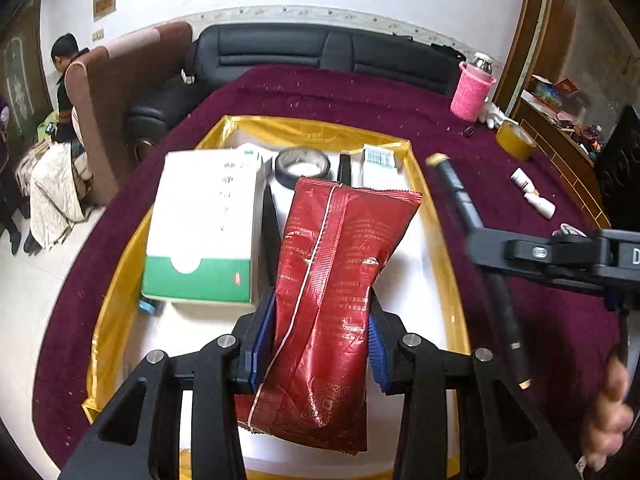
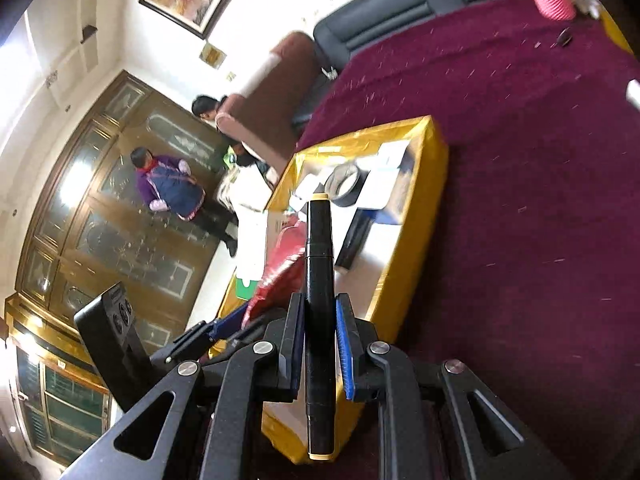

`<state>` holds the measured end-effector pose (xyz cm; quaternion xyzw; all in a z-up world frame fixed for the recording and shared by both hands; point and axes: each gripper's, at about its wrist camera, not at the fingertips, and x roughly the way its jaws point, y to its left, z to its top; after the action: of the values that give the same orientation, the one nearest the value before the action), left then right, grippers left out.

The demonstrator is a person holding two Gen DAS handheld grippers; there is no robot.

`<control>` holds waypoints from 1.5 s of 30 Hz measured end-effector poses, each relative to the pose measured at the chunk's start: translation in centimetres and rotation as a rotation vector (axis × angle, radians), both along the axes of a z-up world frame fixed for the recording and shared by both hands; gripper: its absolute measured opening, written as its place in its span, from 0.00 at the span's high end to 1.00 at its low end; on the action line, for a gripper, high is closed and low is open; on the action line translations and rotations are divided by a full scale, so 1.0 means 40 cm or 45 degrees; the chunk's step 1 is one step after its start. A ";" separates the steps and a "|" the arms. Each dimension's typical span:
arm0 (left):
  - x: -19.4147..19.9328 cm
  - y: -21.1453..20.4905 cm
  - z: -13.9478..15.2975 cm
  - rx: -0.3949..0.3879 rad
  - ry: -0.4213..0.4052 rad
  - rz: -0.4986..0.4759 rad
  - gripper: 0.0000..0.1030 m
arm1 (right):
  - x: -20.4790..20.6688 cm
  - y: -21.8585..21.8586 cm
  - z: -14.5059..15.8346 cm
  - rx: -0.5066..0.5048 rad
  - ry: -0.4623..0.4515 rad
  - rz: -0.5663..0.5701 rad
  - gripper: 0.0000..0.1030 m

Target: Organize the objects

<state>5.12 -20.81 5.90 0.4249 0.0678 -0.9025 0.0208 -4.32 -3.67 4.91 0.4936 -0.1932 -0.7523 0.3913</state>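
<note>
My left gripper [image 1: 322,332] is shut on a red foil packet [image 1: 332,280] and holds it over the gold-rimmed tray [image 1: 120,280]. The tray holds a white and green box [image 1: 204,228], a black tape roll [image 1: 302,166] and a small white box [image 1: 378,164]. My right gripper [image 2: 320,344] is shut on a black marker [image 2: 320,280] with pale yellow ends, above the tray's near edge [image 2: 404,248]. The marker also shows in the left wrist view [image 1: 472,216], to the right of the tray. The red packet [image 2: 280,276] and left gripper show at lower left in the right wrist view.
The tray lies on a maroon cloth [image 1: 360,96]. On the cloth at far right stand a pink-sleeved bottle [image 1: 472,88], a yellow tape roll [image 1: 514,140] and two small white bottles [image 1: 532,192]. A black sofa [image 1: 320,52] is behind. People sit at left.
</note>
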 end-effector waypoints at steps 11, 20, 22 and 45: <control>-0.014 0.006 -0.026 -0.001 0.016 0.024 0.55 | -0.036 -0.071 -0.039 0.161 0.012 -0.070 0.82; 0.052 0.016 0.056 -0.038 0.171 0.037 0.20 | -0.027 -0.058 -0.043 0.171 -0.011 -0.126 0.81; 0.064 0.018 0.072 -0.035 0.186 0.043 0.16 | -0.021 -0.045 -0.037 0.158 -0.011 -0.141 0.78; 0.151 0.322 0.136 -0.503 0.319 -0.133 0.08 | 0.117 0.344 0.065 0.389 0.385 -0.505 0.08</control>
<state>11.15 -7.92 11.34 0.3001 -0.1301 -0.9438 0.0481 0.37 10.09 7.52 0.3818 -0.1098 -0.8994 0.1821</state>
